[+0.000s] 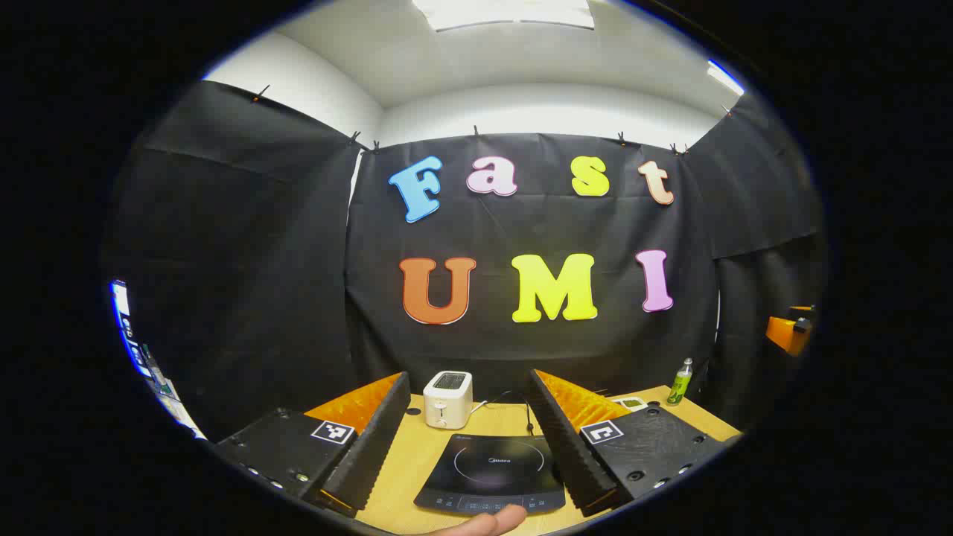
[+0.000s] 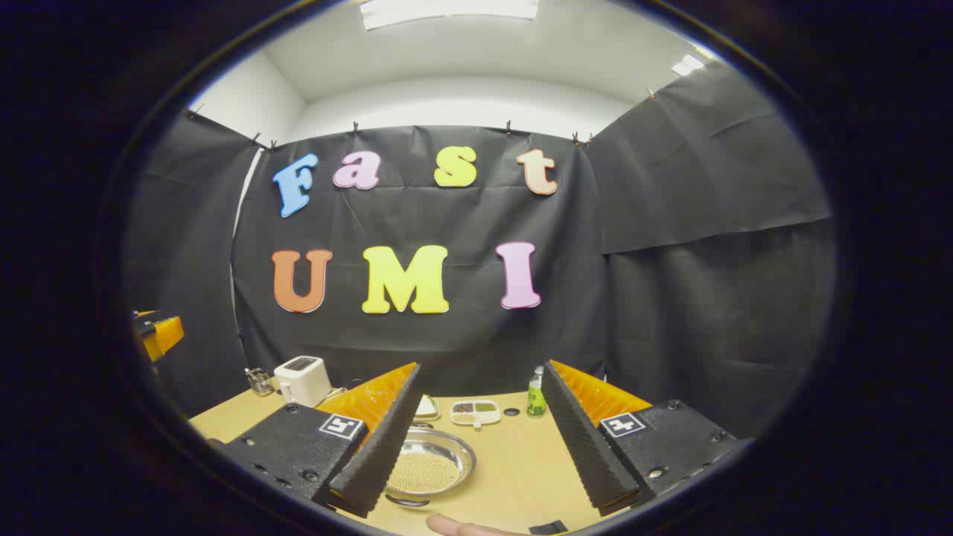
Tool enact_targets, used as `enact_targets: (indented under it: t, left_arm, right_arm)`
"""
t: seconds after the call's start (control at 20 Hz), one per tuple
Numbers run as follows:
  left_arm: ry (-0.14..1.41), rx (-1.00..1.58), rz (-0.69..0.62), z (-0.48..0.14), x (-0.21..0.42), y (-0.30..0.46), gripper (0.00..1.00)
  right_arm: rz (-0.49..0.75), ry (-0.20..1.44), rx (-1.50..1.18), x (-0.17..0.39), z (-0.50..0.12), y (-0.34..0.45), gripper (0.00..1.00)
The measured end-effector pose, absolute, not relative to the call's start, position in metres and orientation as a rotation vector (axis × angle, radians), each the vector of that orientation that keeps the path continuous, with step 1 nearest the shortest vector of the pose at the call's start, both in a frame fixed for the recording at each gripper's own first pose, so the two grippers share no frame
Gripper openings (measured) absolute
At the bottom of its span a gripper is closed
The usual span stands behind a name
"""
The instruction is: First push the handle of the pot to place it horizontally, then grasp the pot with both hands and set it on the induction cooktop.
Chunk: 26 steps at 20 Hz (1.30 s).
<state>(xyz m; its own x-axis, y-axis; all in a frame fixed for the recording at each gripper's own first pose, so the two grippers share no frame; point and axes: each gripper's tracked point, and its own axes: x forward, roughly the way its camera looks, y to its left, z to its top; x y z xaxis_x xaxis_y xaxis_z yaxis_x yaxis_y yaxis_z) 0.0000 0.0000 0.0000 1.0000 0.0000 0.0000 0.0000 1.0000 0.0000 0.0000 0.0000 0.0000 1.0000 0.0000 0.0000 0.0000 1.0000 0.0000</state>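
In the left gripper view, the left gripper [image 1: 467, 458] hovers above the light wooden table [image 1: 417, 461] with its jaws spread wide and nothing between them. Straight ahead, framed by the two fingers, lies the flat black glass induction cooktop [image 1: 493, 476], its control strip turned toward the camera. Behind the cooktop, at its far left corner, stands a small white toaster [image 1: 447, 399], and a dark cable runs from the cooktop's back edge. Far off to the cooktop's right stands a green bottle [image 1: 679, 382]. A fingertip [image 1: 488, 523] of the person shows just in front of the cooktop's near edge.

In the right gripper view, the right gripper [image 2: 476, 458] also has its jaws wide apart and holds nothing. Ahead and slightly left of centre, partly behind the left finger, sits the shallow round steel pot [image 2: 426, 463], its bottom covered with pale grains. A dark handle seems to lie at its near rim, but I cannot tell its direction. Beyond the pot are a small white sectioned dish [image 2: 476, 412], the green bottle and, far left, the toaster.

Judging by this, the right gripper is nearer the pot, so the handle push likely falls to it; the cooktop lies left of the pot, before the left gripper.
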Motion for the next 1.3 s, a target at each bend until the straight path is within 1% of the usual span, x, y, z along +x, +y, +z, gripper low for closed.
enact_targets:
  t: [0.5, 0.55, 0.6, 0.7, 0.75, 0.8, 0.85, 0.9, 1.05, 1.15, 1.2, 1.25, 1.3]
  left_arm:
    - [0.01, 0.008, -0.017, -0.003, -0.007, -0.005, 0.95]
    - [0.009, 0.01, -0.021, -0.005, -0.007, -0.005, 0.94]
    - [0.01, 0.013, -0.024, -0.006, -0.007, -0.005, 0.95]
    - [0.011, 0.014, -0.021, -0.007, -0.008, -0.004, 0.95]
    - [0.009, 0.013, -0.015, -0.005, -0.008, -0.002, 0.95]
    - [0.008, 0.01, -0.007, -0.005, -0.008, 0.0, 0.94]
    - [0.007, 0.009, -0.003, -0.005, -0.009, 0.001, 0.94]
    - [0.001, 0.01, -0.003, -0.004, -0.01, 0.001, 0.94]
    - [-0.004, 0.018, -0.005, -0.003, -0.014, 0.002, 0.94]
    - [-0.005, 0.016, -0.015, -0.004, -0.017, 0.001, 0.95]
    - [-0.012, 0.015, -0.016, -0.004, -0.019, 0.002, 0.95]
    - [-0.014, 0.017, -0.017, -0.004, -0.021, 0.003, 0.95]
    - [-0.012, 0.02, -0.015, -0.005, -0.022, 0.004, 0.94]
  right_arm:
    - [0.01, -0.003, 0.004, -0.003, -0.001, -0.004, 0.96]
    - [0.012, -0.006, 0.002, -0.002, -0.001, -0.003, 1.0]
    - [0.01, -0.006, 0.002, -0.002, -0.001, -0.003, 0.96]
    - [0.018, 0.0, 0.004, 0.0, -0.005, -0.001, 0.96]
    - [0.022, 0.004, 0.002, 0.0, -0.006, 0.001, 1.0]
    - [0.024, 0.004, -0.001, 0.0, -0.005, 0.001, 1.0]
    - [0.024, 0.004, 0.0, 0.002, -0.007, 0.002, 0.96]
    - [0.028, 0.005, 0.001, 0.003, -0.009, 0.003, 0.96]
    - [0.034, 0.033, -0.002, 0.009, -0.022, 0.008, 0.96]
    - [0.073, 0.052, -0.002, 0.014, -0.031, 0.021, 0.96]
    - [0.094, 0.056, -0.006, 0.017, -0.034, 0.029, 1.0]
    - [0.103, 0.068, -0.015, 0.021, -0.043, 0.031, 0.96]
    - [0.109, 0.088, -0.026, 0.024, -0.051, 0.035, 0.94]
